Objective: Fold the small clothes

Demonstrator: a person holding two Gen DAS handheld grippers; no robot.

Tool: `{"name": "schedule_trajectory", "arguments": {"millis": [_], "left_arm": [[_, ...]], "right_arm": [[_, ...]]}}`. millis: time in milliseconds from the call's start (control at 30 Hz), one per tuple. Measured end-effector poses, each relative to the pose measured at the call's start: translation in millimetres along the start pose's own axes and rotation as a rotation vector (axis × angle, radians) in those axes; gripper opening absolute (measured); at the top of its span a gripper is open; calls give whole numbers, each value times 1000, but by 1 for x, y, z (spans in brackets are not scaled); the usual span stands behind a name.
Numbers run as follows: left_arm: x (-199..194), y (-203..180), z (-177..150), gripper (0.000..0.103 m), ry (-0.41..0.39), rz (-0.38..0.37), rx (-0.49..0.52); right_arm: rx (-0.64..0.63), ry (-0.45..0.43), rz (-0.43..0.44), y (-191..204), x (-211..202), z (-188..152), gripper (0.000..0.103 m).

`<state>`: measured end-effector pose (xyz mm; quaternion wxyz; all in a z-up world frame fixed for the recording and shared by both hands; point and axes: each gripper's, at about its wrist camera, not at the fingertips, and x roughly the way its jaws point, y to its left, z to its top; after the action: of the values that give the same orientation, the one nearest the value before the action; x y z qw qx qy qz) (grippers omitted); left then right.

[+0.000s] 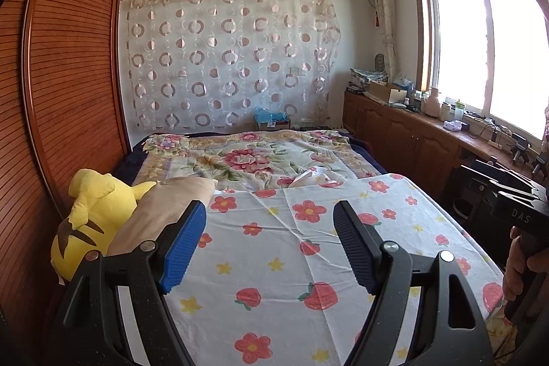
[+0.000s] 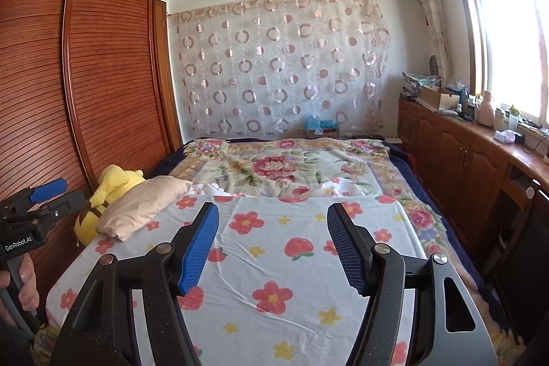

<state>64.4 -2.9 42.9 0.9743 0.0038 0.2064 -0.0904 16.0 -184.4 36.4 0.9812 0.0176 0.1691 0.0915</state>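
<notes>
My left tongs (image 1: 269, 225) hang spread and empty over the flowered sheet (image 1: 291, 263); my right tongs (image 2: 272, 227) likewise; crumpled white clothes (image 2: 334, 186) lie beyond it on the blanket (image 2: 274, 167).

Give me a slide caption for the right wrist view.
Right gripper open above a flower-print sheet on the bed, beige pillow at left.

2 wrist cameras look along their claws, slightly down over the near bed (image 1: 274, 263), sharing the far curtained wall (image 2: 281, 67).
</notes>
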Motion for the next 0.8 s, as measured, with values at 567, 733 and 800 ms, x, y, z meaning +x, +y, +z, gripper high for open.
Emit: {"name": "schedule_trajectory", "arguments": {"millis": [567, 733, 800], "left_arm": [[0, 1, -1, 78, -2, 2, 3], [0, 2, -1, 78, -3, 0, 1], [0, 2, -1, 78, -4, 1, 1]], "right_arm": [[-7, 6, 6, -5, 2, -2, 68], [-8, 10, 8, -5, 2, -3, 68], [-12, 7, 8, -6, 1, -2, 68]]}}
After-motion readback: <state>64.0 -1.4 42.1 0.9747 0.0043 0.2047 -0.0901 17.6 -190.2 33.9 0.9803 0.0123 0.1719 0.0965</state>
